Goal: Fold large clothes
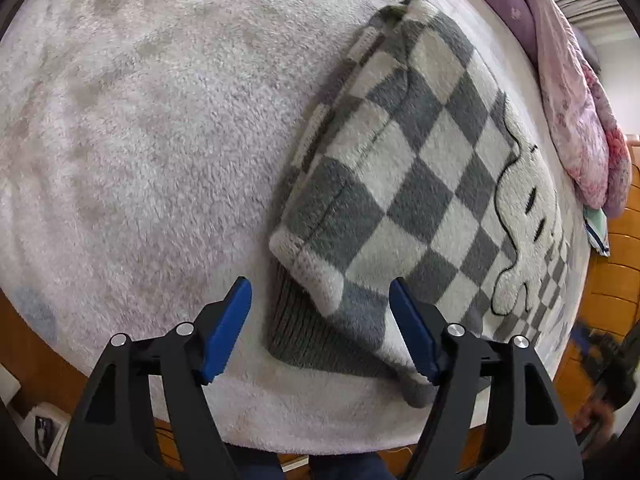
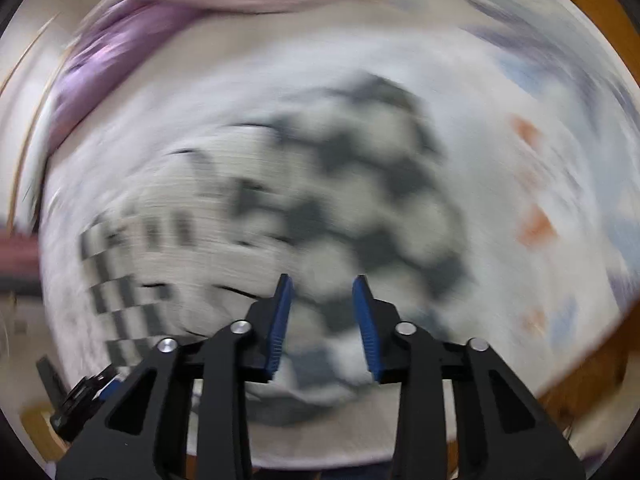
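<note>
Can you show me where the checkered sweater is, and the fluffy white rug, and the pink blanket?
checkered sweater (image 1: 404, 184), left wrist view, on a grey square in its middle.
fluffy white rug (image 1: 152, 152), left wrist view, on a bare patch left of the sweater.
pink blanket (image 1: 568, 92), left wrist view, on its folded edge.

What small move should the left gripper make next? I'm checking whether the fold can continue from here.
Probably ease the left gripper forward and close on the checkered sweater: its jaws stand open around the folded corner by the grey ribbed hem, holding nothing. The right gripper is also open; its view is too blurred to judge.
</note>
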Demonstrator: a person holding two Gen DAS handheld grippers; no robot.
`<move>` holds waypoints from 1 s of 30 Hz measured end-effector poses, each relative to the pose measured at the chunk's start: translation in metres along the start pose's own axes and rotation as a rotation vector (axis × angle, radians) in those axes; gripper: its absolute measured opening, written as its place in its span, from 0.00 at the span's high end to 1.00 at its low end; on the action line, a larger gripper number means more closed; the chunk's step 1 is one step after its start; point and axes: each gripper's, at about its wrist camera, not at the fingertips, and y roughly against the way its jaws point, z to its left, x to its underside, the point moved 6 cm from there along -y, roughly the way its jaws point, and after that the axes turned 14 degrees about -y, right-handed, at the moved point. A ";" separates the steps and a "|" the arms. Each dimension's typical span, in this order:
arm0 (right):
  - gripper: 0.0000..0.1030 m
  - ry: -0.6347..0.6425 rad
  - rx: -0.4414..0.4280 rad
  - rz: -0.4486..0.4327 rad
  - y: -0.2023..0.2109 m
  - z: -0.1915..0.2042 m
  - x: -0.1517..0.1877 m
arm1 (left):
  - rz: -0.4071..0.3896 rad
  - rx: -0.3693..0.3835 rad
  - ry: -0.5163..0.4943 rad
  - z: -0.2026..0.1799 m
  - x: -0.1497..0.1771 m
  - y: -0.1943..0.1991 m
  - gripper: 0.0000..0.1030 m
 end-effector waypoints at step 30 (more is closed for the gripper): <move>1.00 0.120 0.007 0.252 -0.122 0.077 0.075 | 0.040 0.052 0.163 0.026 0.022 -0.035 0.23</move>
